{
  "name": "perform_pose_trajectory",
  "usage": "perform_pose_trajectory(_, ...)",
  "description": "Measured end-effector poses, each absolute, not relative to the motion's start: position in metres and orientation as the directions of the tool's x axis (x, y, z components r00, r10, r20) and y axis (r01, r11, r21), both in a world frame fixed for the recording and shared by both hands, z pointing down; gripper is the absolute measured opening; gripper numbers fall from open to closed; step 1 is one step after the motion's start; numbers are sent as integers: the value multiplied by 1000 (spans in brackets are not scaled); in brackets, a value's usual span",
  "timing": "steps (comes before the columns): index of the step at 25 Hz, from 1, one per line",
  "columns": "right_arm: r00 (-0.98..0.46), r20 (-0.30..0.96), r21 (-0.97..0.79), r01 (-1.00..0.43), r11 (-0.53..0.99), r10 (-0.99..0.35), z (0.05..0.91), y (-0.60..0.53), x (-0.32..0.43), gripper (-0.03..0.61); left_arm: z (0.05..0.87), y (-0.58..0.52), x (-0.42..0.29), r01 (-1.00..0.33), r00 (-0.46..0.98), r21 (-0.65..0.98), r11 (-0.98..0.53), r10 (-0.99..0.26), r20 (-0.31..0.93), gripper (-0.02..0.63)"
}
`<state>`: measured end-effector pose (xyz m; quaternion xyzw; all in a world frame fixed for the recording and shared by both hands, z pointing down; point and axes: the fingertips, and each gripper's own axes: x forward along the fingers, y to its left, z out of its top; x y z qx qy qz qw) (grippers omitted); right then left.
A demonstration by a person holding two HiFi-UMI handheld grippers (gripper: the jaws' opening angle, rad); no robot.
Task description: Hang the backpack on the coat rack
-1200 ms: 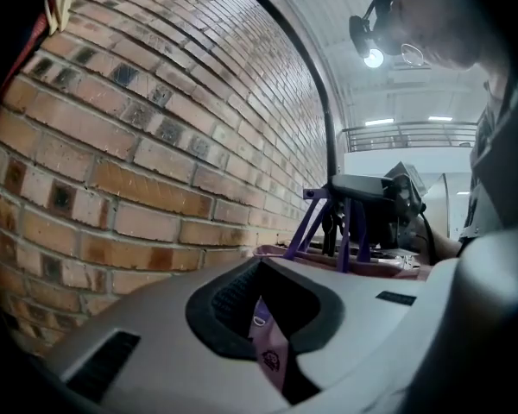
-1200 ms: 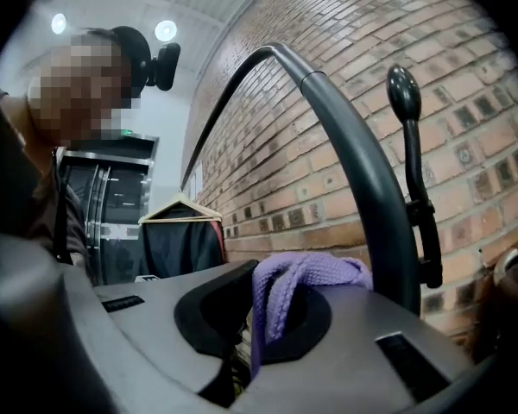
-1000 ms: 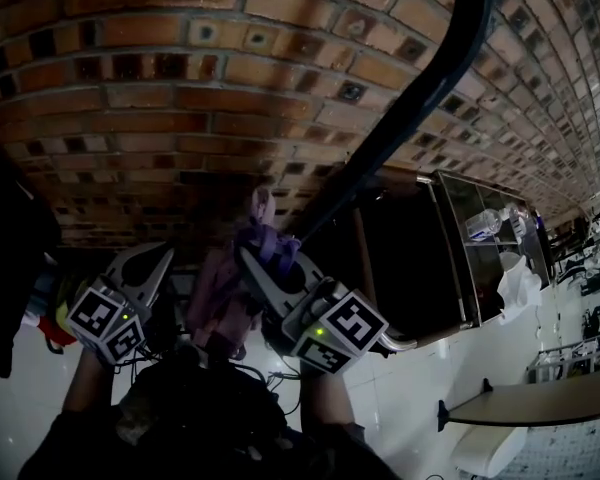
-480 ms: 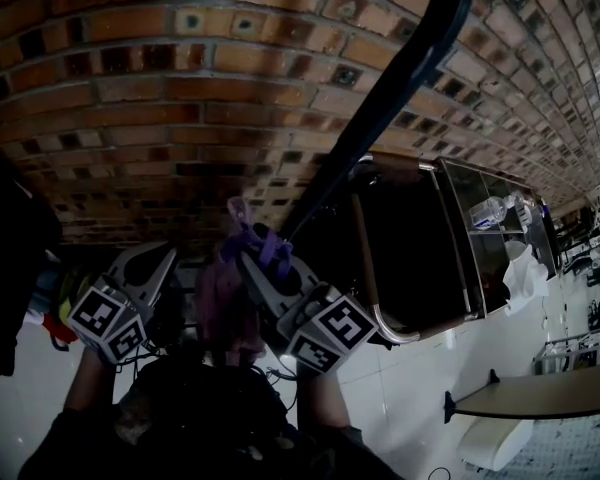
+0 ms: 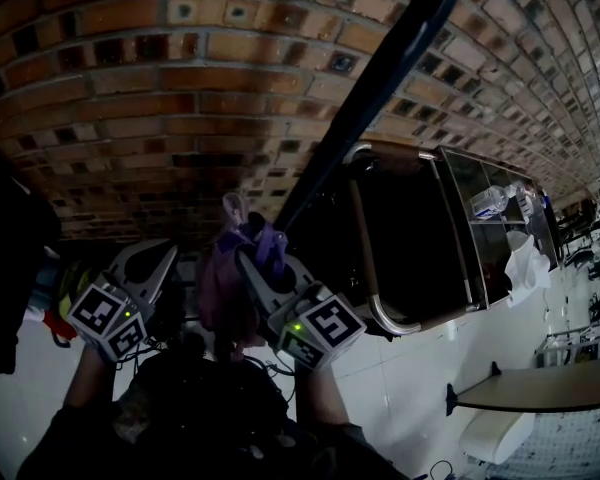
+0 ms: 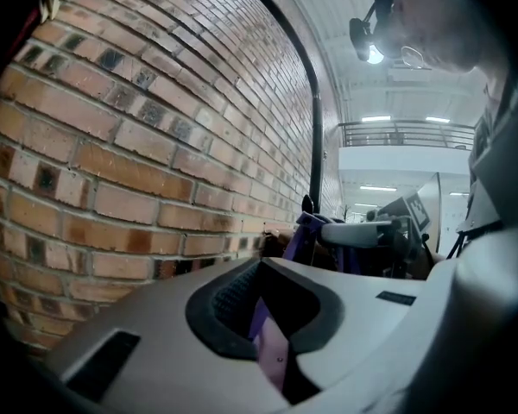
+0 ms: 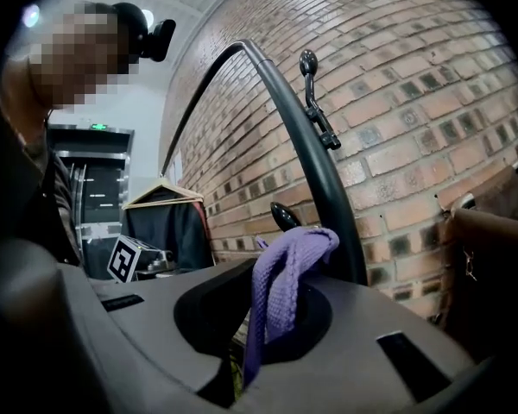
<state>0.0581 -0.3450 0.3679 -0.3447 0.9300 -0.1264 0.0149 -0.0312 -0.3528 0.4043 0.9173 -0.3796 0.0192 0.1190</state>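
Note:
The purple backpack [image 5: 218, 286] hangs between my two grippers, in front of the brick wall. My right gripper [image 5: 252, 260] is shut on its woven purple strap loop [image 7: 287, 270], which sticks up out of the jaws right beside the black curved pole of the coat rack [image 7: 315, 158]. A knobbed hook [image 7: 313, 100] sits higher up on the pole, and a black knob [image 7: 284, 216] shows just behind the loop. My left gripper [image 5: 158, 264] is shut on another purple strap [image 6: 270, 345] of the backpack. The pole [image 5: 380, 83] rises to the upper right in the head view.
The brick wall [image 5: 170, 98] stands close ahead. A dark cabinet with a metal frame [image 5: 365, 228] is right of the pole. Dark clothing [image 5: 8, 258] hangs at the left, and a coat on a hanger [image 7: 162, 216] shows in the right gripper view. A table [image 5: 540, 400] stands at lower right.
My right gripper has sunk a little along the pole with the strap loop still in it. The left gripper has barely shifted and keeps its hold.

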Motion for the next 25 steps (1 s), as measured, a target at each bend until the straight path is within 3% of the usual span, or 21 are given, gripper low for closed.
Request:
perform_pose_trajectory(8, -727, 72, -245, -676, 695, -682, 388, -350, 65, 41, 405, -347, -21, -690, 722, 197, -697, -680, 122, 37)
perform_pose_trajectory(12, -710, 71, -242, -693, 679, -700, 394, -352, 72, 131, 406, -347, -17, -686, 726, 199, -700, -678, 116, 38)
perform_pose_trajectory(16, -689, 91, -209, -719, 663, -719, 397, -352, 80, 177, 407, -350, -16, -685, 727, 201, -700, -677, 115, 37)
perform_pose_trajectory(25, -637, 81, -186, -766, 616, -767, 392, -334, 119, 192, 409, -353, -8, -677, 733, 209, -706, -673, 102, 37)
